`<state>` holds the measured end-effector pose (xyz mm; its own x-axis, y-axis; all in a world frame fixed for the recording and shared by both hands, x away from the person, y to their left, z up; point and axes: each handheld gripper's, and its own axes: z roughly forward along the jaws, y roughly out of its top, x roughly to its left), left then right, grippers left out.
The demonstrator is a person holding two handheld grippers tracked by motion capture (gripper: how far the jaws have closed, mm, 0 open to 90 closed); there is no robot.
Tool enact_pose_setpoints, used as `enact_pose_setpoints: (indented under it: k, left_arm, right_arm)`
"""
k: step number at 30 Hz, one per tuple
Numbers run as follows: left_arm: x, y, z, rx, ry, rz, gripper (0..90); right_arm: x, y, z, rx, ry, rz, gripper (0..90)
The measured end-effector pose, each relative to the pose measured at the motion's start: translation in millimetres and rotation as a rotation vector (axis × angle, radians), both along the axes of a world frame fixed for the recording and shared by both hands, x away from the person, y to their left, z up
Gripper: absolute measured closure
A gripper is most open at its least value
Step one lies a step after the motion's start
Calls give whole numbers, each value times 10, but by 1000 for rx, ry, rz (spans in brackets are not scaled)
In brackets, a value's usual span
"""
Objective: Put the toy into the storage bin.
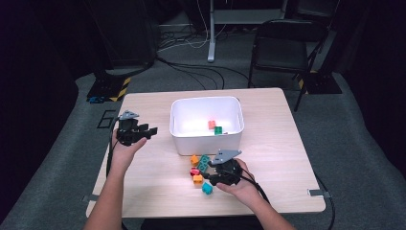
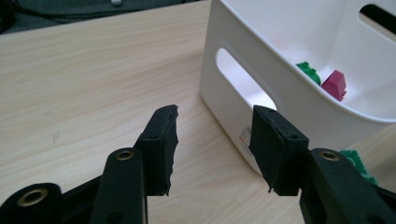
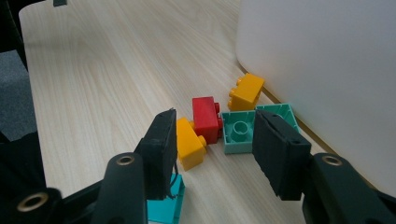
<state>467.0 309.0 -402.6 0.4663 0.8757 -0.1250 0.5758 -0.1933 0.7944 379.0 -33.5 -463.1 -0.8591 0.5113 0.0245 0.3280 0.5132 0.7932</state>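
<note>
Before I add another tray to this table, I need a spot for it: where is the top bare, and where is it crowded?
The table is bare right of the white bin out to the right edge, and along the far edge behind the bin. It is crowded in front of the bin, where loose blocks lie by the right gripper; the left gripper sits left of the bin.

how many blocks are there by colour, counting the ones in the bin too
orange/yellow blocks: 2
red block: 1
green blocks: 2
turquoise block: 1
pink block in the white bin: 1
total: 7
</note>
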Motion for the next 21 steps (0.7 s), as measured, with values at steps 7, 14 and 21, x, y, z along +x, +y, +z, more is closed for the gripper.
enact_pose_setpoints:
  k: [7,14,21]
  left_arm:
    - [20,-56,-45,58,10,-22,470]
    - [12,-88,-44,56,5,-31,479]
    - [14,-72,-51,53,-1,-14,482]
  right_arm:
    - [-10,23,-61,5,-1,-2,524]
    - [-36,71,-126,-15,44,12,535]
    - [-57,94,-165,-62,96,59,539]
